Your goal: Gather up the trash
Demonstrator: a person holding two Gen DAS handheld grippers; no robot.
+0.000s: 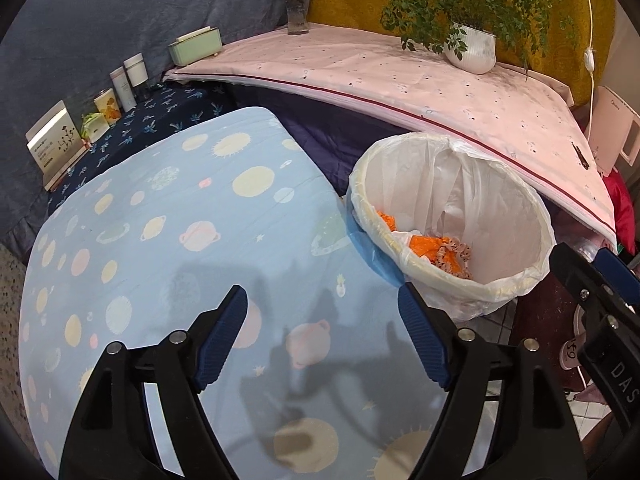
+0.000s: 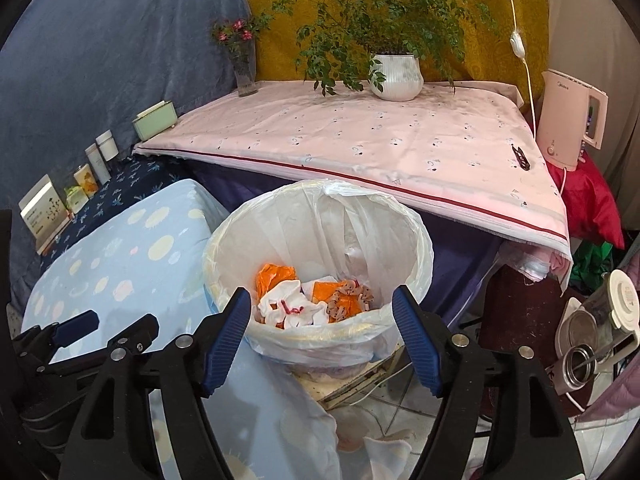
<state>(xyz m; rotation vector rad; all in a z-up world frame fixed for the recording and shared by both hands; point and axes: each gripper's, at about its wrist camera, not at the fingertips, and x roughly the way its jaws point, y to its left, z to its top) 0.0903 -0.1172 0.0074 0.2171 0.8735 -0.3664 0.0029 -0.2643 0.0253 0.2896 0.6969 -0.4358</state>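
We logged both claws empty with jaws apart: the left claw [image 1: 322,336] hung over the pale blue planet-print cloth [image 1: 160,240] on the counter, the right claw [image 2: 322,334] just above the near rim of the round white bin with a clear plastic liner [image 2: 416,240] at frame centre. Crumpled orange and white trash [image 2: 304,300] lay in its bottom. No loose trash showed on the cloth; we judged the drop step finished, next move being a search for remaining pieces.
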